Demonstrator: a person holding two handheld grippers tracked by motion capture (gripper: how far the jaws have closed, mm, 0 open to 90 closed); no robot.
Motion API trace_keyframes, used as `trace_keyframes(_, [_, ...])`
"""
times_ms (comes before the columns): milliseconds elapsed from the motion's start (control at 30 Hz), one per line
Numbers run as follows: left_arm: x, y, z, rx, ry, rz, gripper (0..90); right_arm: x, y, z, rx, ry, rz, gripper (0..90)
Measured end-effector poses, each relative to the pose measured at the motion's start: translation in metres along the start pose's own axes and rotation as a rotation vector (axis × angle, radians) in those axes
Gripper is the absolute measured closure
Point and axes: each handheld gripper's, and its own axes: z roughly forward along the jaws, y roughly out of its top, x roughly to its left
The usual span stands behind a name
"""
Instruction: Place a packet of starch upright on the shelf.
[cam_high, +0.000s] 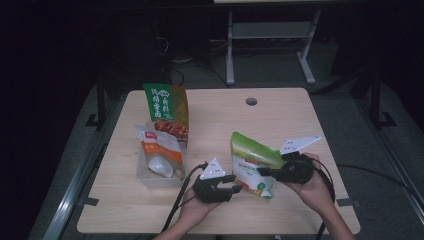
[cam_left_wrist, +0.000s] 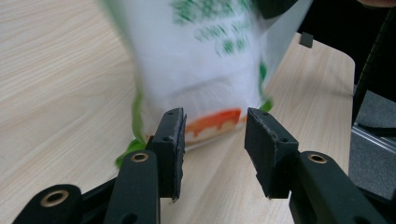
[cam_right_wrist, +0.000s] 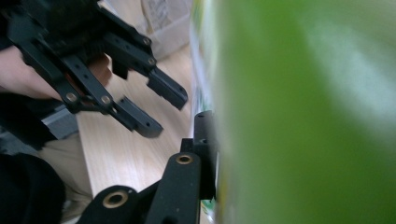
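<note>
A white pouch (cam_high: 251, 167) with a green top, green lettering and an orange band stands at four o'clock of a green-and-orange bag (cam_high: 167, 111). Both grippers are black; the table (cam_high: 280, 115) is pale wood-grain.

A light wooden table (cam_high: 280, 115) with a round cable hole (cam_high: 251, 101) near its far edge fills the centre of the high view, on a grey floor (cam_high: 360, 125), with a pale metal frame (cam_high: 270, 40) at upper centre and darkness in the upper corners.
</note>
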Motion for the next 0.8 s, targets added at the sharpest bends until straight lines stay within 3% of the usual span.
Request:
trace_keyframes(167, [-0.001, 0.001, 0.0, 0.003, -0.006, 0.001, 57.4, 0.001, 0.004, -0.002, 0.0, 0.002, -0.004, 84.6])
trace_keyframes(333, [-0.001, 0.003, -0.001, 0.003, -0.011, 0.006, 57.3, 0.002, 0.004, 0.001, 0.039, -0.014, -0.03, 80.4])
trace_keyframes(467, [-0.001, 0.003, -0.001, 0.006, -0.009, 0.015, 57.3, 0.003, 0.001, 0.006, 0.081, -0.023, -0.023, 78.8])
trace_keyframes(667, [-0.001, 0.001, -0.005, 0.006, -0.014, 0.013, 57.2, 0.002, 0.004, 0.007, 0.095, -0.024, -0.012, 88.0])
trace_keyframes(800, [-0.002, -0.002, -0.01, 0.002, -0.017, 0.011, 56.9, 0.003, 0.006, 0.007, 0.07, -0.017, -0.013, 89.3])
